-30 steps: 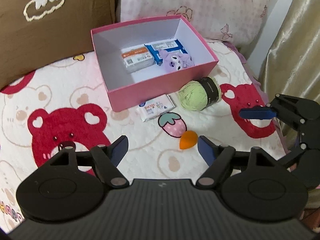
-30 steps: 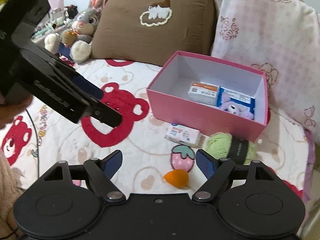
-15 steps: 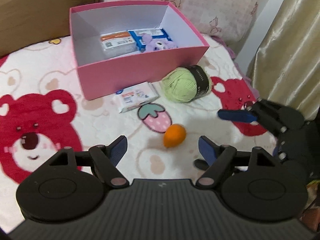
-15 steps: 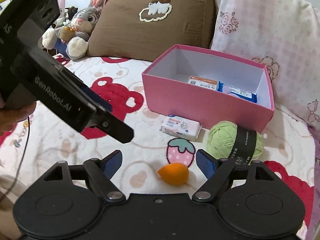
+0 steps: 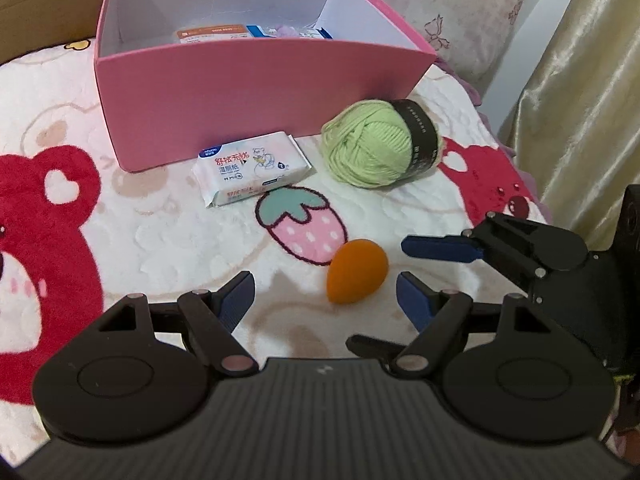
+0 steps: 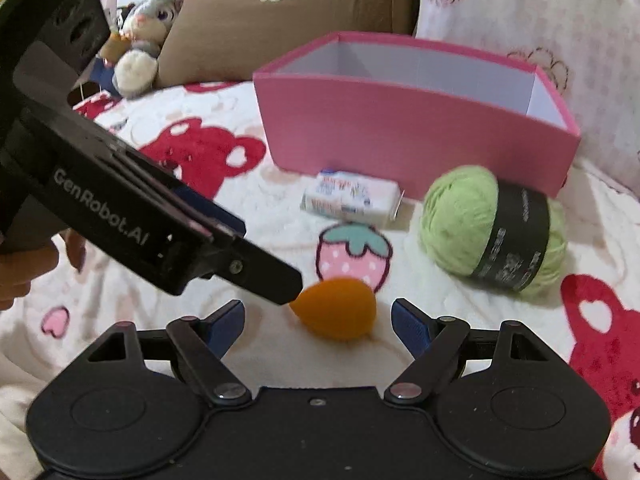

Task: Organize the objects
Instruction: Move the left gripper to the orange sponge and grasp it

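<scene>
An orange egg-shaped sponge (image 5: 356,271) lies on the bear-print blanket, also seen in the right wrist view (image 6: 337,313). My left gripper (image 5: 325,300) is open, low, with the sponge just ahead between its fingers. My right gripper (image 6: 318,324) is open and empty, also close to the sponge. A green yarn ball (image 5: 378,148) and a white tissue pack (image 5: 250,167) lie in front of the pink box (image 5: 256,88), which holds small packs and a purple toy. In the left wrist view the right gripper's fingers (image 5: 440,248) show at the right.
A brown cushion (image 6: 288,12) and a pink floral pillow (image 6: 540,8) stand behind the box. A plush rabbit (image 6: 140,44) sits at the far left. A gold curtain (image 5: 580,80) hangs at the bed's right edge.
Both grippers have moved down and forward toward the orange sponge. The sponge, yarn and box now look larger and nearer. Both stay open.
</scene>
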`<state>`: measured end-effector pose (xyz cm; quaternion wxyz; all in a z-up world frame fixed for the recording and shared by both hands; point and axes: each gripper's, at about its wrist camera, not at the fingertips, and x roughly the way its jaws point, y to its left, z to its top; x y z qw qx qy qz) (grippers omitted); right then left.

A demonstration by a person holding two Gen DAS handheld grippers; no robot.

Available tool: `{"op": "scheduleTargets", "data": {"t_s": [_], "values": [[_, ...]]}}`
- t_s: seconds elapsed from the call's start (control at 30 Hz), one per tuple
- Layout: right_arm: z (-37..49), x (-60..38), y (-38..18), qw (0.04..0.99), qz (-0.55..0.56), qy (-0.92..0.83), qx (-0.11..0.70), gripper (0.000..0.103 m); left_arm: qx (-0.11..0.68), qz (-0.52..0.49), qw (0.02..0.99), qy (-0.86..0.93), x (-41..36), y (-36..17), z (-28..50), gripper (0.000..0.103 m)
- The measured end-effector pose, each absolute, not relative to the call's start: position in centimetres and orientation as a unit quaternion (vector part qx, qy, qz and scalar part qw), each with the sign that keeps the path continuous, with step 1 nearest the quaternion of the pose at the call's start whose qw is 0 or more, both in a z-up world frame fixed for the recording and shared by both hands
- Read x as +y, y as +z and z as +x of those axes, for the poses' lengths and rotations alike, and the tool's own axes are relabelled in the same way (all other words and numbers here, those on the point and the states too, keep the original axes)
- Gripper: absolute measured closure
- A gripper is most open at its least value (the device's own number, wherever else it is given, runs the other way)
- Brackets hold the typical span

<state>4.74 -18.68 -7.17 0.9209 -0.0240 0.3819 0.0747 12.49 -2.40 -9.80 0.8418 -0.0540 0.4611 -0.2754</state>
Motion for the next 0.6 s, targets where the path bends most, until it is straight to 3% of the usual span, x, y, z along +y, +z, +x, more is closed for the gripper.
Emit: {"op": "scheduleTargets", "data": {"t_s": [0.17, 0.23, 0.3, 0.33, 0.47, 0.6], "values": [[5.0, -18.7, -8.5, 0.918, -0.019, 0.074, 0.389, 0.020, 0.456, -0.062, 0.840, -0.288, -2.6, -10.8, 13.0, 0.027], [5.2, -18.7, -9.0, 0.916, -0.014, 0.073, 0.393, 0.033, 0.456, -0.051, 0.833, -0.309, -3.4, -11.3, 12.9, 0.034], [5.3, -18.6, -9.2, 0.917, -0.018, 0.060, 0.394, 0.047, 0.461, -0.042, 0.829, -0.315, -4.2, -11.8, 12.7, 0.062], [5.2, -18.7, -9.2, 0.919, -0.021, 0.051, 0.391, 0.054, 0.464, -0.037, 0.826, -0.317, -4.6, -12.0, 12.7, 0.067], [5.2, -19.0, -9.0, 0.919, -0.018, 0.041, 0.391, 0.061, 0.458, -0.047, 0.833, -0.309, -4.7, -12.2, 12.7, 0.077], [5.1, -19.1, -8.8, 0.921, -0.017, 0.043, 0.388, 0.062, 0.465, -0.061, 0.827, -0.310, -4.2, -12.2, 13.0, 0.078]]}}
